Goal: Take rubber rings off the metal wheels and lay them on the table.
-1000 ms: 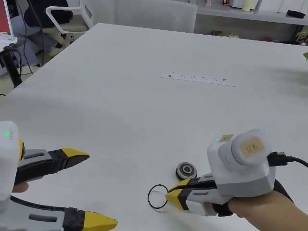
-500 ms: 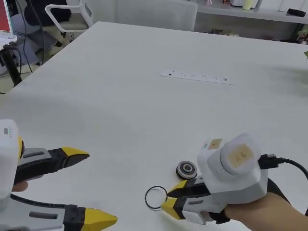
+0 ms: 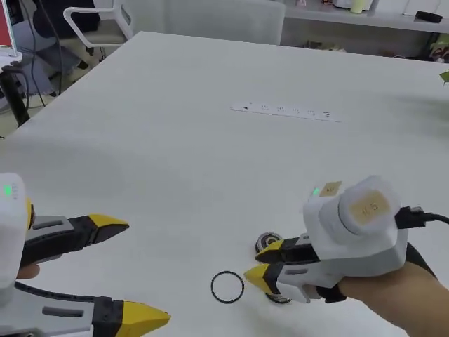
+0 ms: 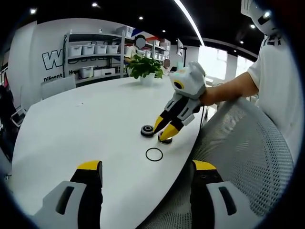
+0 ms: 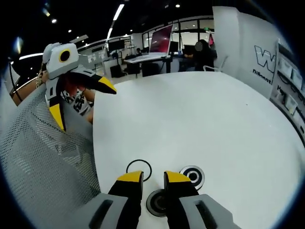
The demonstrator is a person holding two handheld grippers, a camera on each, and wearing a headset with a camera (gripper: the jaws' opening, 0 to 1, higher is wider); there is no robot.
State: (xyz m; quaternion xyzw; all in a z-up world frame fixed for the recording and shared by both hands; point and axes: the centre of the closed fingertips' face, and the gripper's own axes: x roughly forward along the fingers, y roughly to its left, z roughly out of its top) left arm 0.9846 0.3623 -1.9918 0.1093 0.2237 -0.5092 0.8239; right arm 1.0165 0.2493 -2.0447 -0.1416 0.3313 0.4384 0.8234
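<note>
Left gripper (image 3: 144,274) jaws spread wide; right gripper (image 3: 258,260) jaws almost together beside a loose rubber ring (image 3: 227,287).
The ring lies flat on the white table (image 3: 210,154) between the grippers, just left of the right jaw tips, which hover a narrow gap apart over one metal wheel (image 5: 157,202); a second wheel (image 5: 193,175) sits close beside it.

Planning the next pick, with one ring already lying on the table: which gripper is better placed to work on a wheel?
Right, probably. The right gripper has its jaws slightly apart right over one metal wheel, with the other wheel beside it. The left gripper hangs wide open, well off to the side.
</note>
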